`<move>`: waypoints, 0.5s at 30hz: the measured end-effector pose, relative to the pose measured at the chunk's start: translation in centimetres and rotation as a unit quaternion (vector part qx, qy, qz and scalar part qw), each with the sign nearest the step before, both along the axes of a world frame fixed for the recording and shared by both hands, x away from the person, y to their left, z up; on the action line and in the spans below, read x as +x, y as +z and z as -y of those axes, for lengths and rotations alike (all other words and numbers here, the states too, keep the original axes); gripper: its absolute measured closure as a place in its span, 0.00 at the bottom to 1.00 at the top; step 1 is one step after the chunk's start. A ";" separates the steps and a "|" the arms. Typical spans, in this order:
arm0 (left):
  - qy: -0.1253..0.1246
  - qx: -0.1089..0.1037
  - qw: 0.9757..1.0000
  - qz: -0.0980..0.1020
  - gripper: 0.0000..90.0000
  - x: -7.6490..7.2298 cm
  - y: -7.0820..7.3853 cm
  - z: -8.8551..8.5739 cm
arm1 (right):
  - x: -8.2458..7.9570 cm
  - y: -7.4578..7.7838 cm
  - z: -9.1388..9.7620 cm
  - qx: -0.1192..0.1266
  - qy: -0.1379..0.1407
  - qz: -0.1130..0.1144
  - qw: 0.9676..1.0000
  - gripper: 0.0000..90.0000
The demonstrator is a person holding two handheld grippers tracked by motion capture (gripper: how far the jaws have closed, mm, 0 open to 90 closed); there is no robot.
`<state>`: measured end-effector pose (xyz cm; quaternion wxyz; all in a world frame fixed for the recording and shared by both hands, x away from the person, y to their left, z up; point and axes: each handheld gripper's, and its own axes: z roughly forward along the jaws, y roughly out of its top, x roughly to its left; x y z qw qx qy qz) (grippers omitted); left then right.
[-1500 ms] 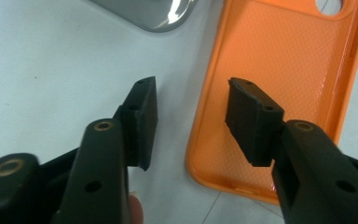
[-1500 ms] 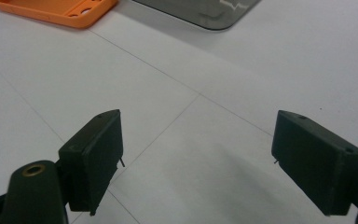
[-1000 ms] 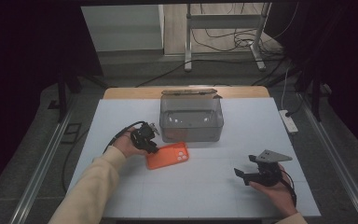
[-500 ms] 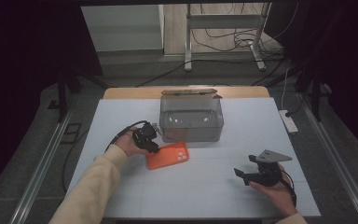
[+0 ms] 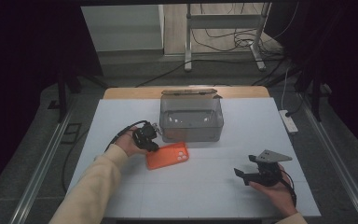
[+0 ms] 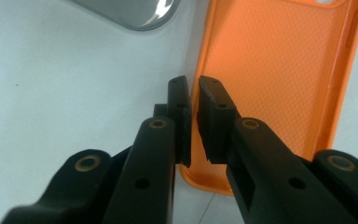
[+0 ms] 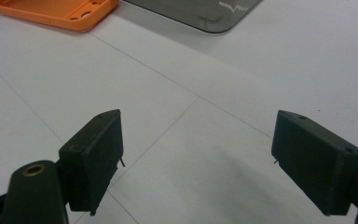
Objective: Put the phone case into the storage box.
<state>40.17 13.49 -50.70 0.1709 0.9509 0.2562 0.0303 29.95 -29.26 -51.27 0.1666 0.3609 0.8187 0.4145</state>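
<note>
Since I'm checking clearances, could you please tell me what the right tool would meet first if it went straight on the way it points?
Probably bare table first; farther along that line lies the orange phone case.

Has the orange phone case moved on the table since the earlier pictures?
No. The orange phone case lies in the same place, just in front of the grey box, near its left corner. The left tool has just been closing on its edge.

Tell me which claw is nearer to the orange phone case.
Left. The left claw sits at the orange phone case's long edge, its jaws having just been closing on that rim. The right claw rests well off to the case's right, open over bare table.
</note>
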 end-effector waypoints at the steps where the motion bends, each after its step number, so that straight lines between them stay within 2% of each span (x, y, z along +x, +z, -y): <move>1: -0.001 0.001 1.000 0.001 0.93 0.0 0.0 0.0 | 0.0 0.0 0.0 0.000 0.000 0.000 1.000 0.19; 3: -0.012 0.005 1.000 0.011 0.94 -0.1 0.0 0.1 | 0.0 0.0 0.0 0.000 -0.001 0.000 1.000 0.19; 10: -0.035 0.016 0.999 0.023 0.96 -0.3 0.1 0.2 | 0.0 0.0 0.0 0.000 -0.001 0.000 1.000 0.19; 15: -0.048 0.016 0.998 0.029 0.98 -0.5 0.1 0.2 | 0.0 0.0 0.0 0.000 -0.001 0.000 1.000 0.19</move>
